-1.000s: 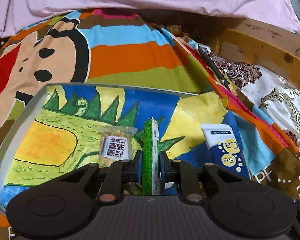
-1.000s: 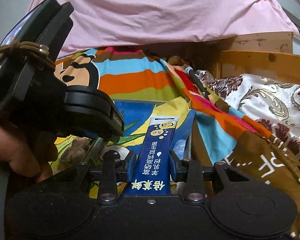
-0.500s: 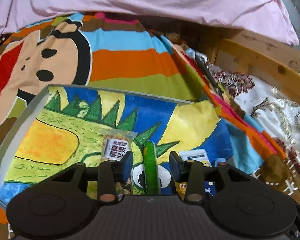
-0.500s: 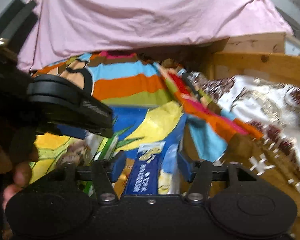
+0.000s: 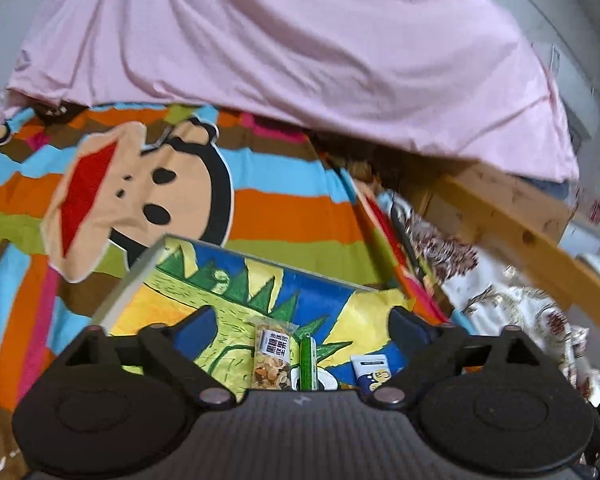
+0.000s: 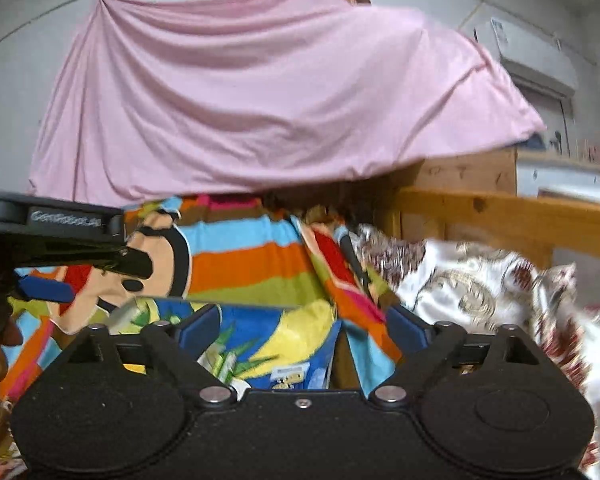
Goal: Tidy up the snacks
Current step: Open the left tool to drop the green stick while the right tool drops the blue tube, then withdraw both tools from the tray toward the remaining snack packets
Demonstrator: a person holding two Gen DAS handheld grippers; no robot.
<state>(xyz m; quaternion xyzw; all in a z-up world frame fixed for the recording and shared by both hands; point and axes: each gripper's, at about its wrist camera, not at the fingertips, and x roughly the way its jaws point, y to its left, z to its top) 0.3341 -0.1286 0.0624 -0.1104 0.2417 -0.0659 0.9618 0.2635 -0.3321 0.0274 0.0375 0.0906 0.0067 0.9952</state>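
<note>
Left gripper (image 5: 300,328): your jaws stand wide and have just been opening; nothing is pinched. The snacks lie below and beyond the tips.
Right gripper (image 6: 306,326): your jaws are spread wide too, just been opening; nothing is held between them.
Box (image 5: 324,292): flat on the striped blanket (image 5: 284,208), dinosaur print on its floor; all three snacks lie inside, near your edge.
Nut bar (image 5: 272,354): leftmost, long axis running away from you, label end far.
Green stick (image 5: 308,362): just beside the nut bar on its right, lying parallel to it, long axis pointing away from you.
Blue packet (image 5: 374,372): rightmost, apart from the stick, long axis also away from you, near end hidden by your gripper body. In the right wrist view it is blurred (image 6: 290,376).
</note>
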